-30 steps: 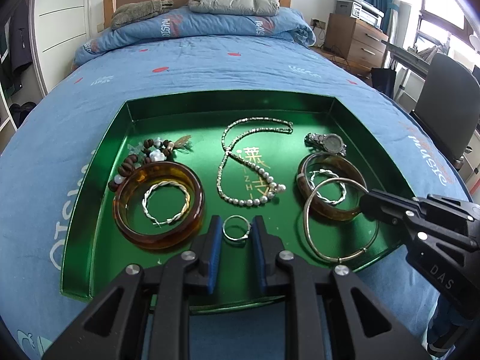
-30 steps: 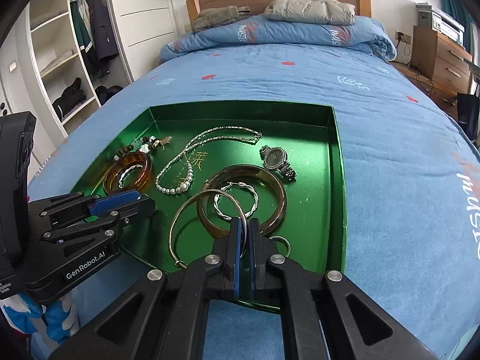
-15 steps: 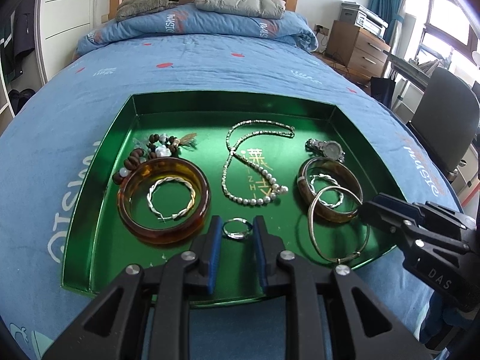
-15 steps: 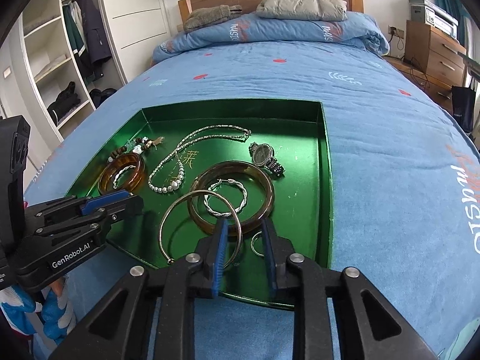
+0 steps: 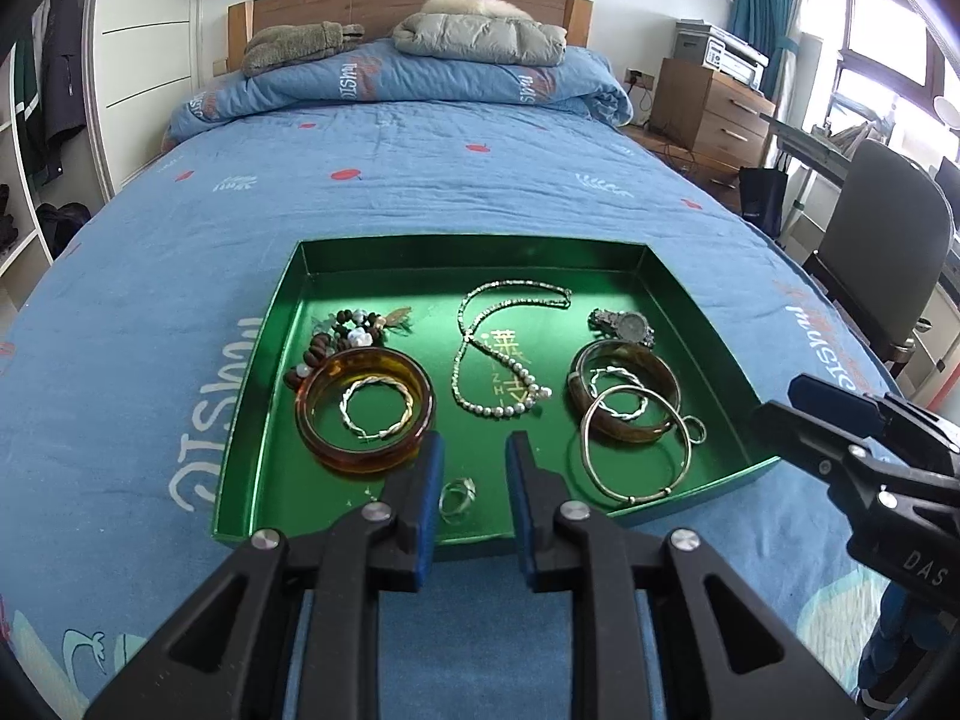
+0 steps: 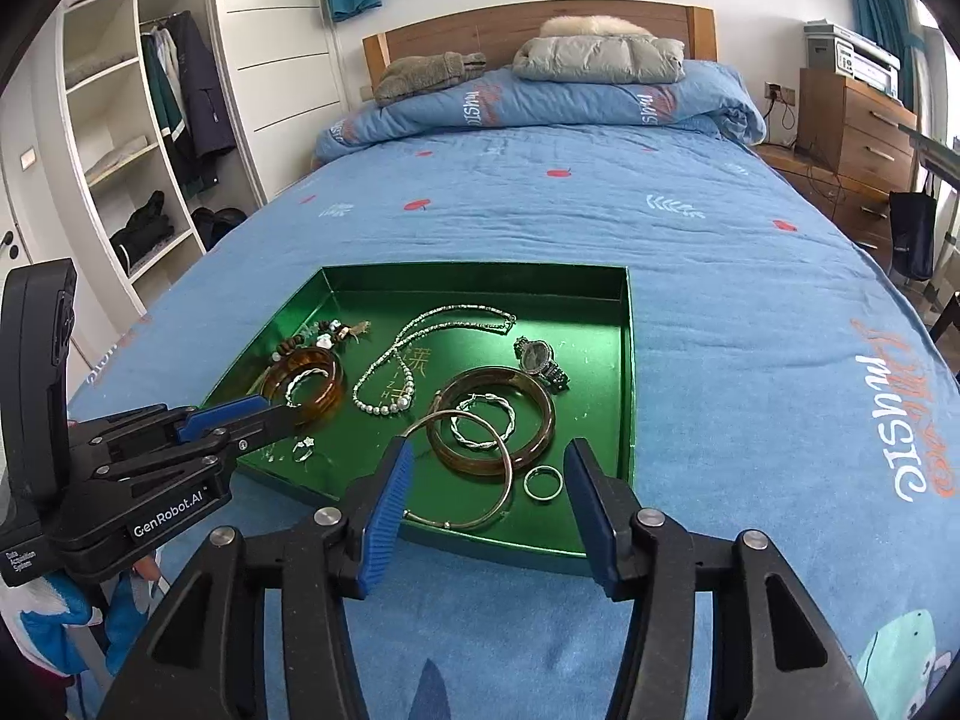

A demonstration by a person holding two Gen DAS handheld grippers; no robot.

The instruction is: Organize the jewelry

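Both tools open and empty above the near edge of the shallow green metal tray (image 5: pixel 258 420) on the blue bedspread (image 5: pixel 150 300). Left gripper (image 5: pixel 469 450) parted moderately, its blue pads framing the small silver star ring (image 5: pixel 457 495) lying flat just inside the tray's near rim. Right gripper (image 6: pixel 489 474) spread wide, with the plain silver band ring (image 6: pixel 543 484) below it near the tray's near right corner.

Judged the step in hand: settling the rings, or choosing the next piece. To do it well: come down square over one ring only, pads on opposite sides of the band, close gently, lift straight up; a thin ring on slick metal probably skids if nudged from one side.

Nearby and in the way: thin gold wire bangle (image 6: pixel 459 468) overlapping the right-hand amber bangle (image 6: pixel 491 429) with a twisted silver hoop (image 6: pixel 483 423) inside, touching or nearly touching the plain ring, hard to tell here. Left-hand amber bangle (image 5: pixel 365 417) just beside the left pad, another twisted hoop inside it. Pearl and chain necklace (image 5: pixel 504 354) mid-tray, small silver wristwatch (image 5: pixel 624 324) towards the far right, brown bead bracelet (image 5: pixel 342 330) far left.
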